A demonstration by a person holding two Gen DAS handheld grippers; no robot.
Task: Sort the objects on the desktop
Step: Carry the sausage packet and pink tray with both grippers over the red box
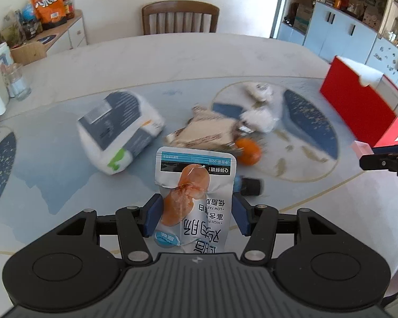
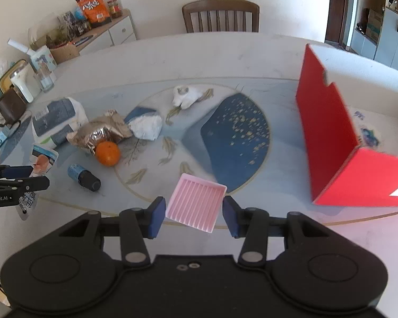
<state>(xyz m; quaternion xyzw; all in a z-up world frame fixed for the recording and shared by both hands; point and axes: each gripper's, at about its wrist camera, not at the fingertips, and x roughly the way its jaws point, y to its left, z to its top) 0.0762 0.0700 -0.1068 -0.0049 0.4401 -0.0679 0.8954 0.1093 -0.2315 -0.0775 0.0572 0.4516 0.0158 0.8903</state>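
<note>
- The snack sachet [image 1: 195, 198], silver with an orange sausage picture, stands on end in the left tongs [image 1: 196, 216]; its long axis runs away from the camera, its print reads upside down there, and its sealed blue-banded edge is farthest out.
- The left tongs are part-way closed and pinch the sachet by its lower half, a blue pad [image 1: 153, 216] against each crumpled side. It hangs clear above the worktop [image 1: 172, 61].
- The pink ribbed tray [image 2: 196, 202] sits between the fingers of the right tongs [image 2: 195, 216], tilted, one corner pointing down toward the camera and its ridges running away from it.
- The right tongs are half closed on the tray; the blue pads [image 2: 156, 217] meet its left and right edges, and it is held above the worktop.
- In the right wrist view the left tongs and sachet show at the left edge, well apart from the tray.
- On the worktop lie a wet-wipe pack [image 2: 57, 122], a crumpled foil bag [image 2: 100, 132], an orange [image 2: 107, 153] touching the foil, a small dark bottle with a blue label [image 2: 83, 177] on its side, and two white crumpled wrappers [image 2: 146, 126].
- An open red box [image 2: 331, 137] stands at the right of the worktop, near the tray.
</note>
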